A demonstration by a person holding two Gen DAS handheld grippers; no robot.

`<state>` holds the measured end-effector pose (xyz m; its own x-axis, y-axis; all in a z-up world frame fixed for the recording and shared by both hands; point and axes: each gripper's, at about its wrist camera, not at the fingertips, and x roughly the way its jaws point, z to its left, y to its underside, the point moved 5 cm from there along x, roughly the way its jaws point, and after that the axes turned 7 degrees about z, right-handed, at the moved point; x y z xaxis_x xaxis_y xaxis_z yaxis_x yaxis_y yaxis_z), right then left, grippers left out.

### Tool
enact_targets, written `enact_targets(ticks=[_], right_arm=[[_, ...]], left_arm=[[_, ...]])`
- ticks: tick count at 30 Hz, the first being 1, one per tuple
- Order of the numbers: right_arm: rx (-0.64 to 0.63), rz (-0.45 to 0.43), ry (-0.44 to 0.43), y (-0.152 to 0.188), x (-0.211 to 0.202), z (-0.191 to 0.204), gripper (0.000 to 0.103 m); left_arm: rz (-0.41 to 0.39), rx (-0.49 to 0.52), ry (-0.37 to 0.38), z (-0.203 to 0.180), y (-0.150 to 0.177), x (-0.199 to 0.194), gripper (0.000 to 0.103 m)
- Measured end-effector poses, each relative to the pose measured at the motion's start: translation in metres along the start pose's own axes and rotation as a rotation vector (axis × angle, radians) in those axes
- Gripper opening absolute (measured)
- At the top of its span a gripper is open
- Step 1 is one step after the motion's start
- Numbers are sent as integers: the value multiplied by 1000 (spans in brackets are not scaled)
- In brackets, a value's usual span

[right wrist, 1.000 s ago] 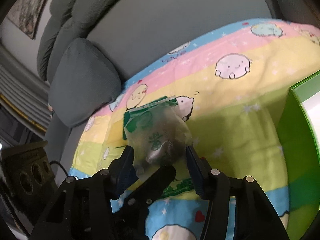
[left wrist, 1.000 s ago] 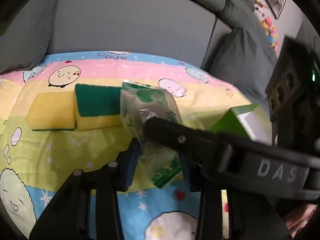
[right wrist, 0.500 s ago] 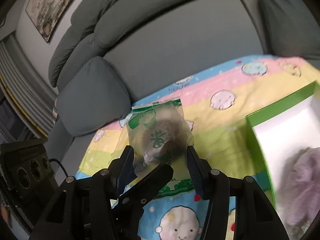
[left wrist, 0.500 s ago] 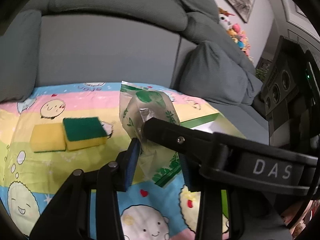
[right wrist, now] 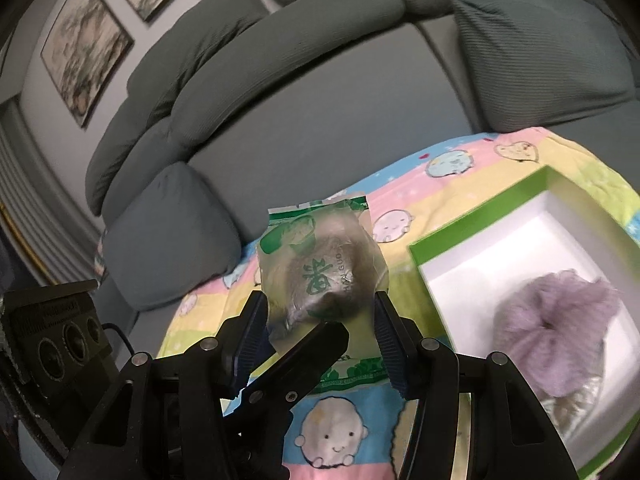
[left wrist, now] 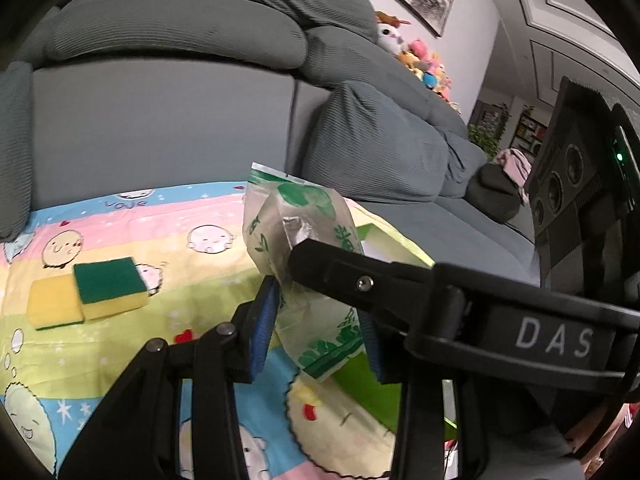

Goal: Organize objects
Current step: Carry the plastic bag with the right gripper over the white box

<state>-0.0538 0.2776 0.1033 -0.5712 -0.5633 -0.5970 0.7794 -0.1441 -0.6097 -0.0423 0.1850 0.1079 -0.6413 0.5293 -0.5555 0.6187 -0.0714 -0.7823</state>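
A clear plastic packet with green print [left wrist: 298, 240] is held up in the air between both grippers. My left gripper [left wrist: 316, 326] is shut on its lower part. My right gripper [right wrist: 320, 334] is shut on it too, and the packet [right wrist: 320, 264] stands upright between its blue pads. A green box with a white inside [right wrist: 532, 232] lies to the right in the right wrist view, with a purple fluffy thing [right wrist: 556, 332] in it. Two yellow and green sponges [left wrist: 90, 290] lie side by side on the blanket at the left.
A colourful cartoon blanket [left wrist: 120, 220] covers the seat of a grey sofa [left wrist: 160, 100]. Grey cushions [left wrist: 372, 148] stand at the back right. The green box edge [left wrist: 376, 236] shows behind the packet in the left wrist view.
Both grippers have lifted the packet up and away from the blanket. The green box with the purple thing has come into the right wrist view.
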Motion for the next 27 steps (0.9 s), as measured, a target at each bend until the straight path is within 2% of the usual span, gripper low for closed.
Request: enact_targets(ticks=[8, 18, 27], right_arm=[[76, -19, 24, 11, -17, -33, 57], [184, -34, 85, 14, -27, -71, 57], [220, -30, 135, 16, -30, -90, 57]], left_arm=[[44, 49, 57, -26, 8, 23, 37], [111, 8, 168, -44, 15, 57, 37], [157, -24, 225, -54, 23, 73, 37]])
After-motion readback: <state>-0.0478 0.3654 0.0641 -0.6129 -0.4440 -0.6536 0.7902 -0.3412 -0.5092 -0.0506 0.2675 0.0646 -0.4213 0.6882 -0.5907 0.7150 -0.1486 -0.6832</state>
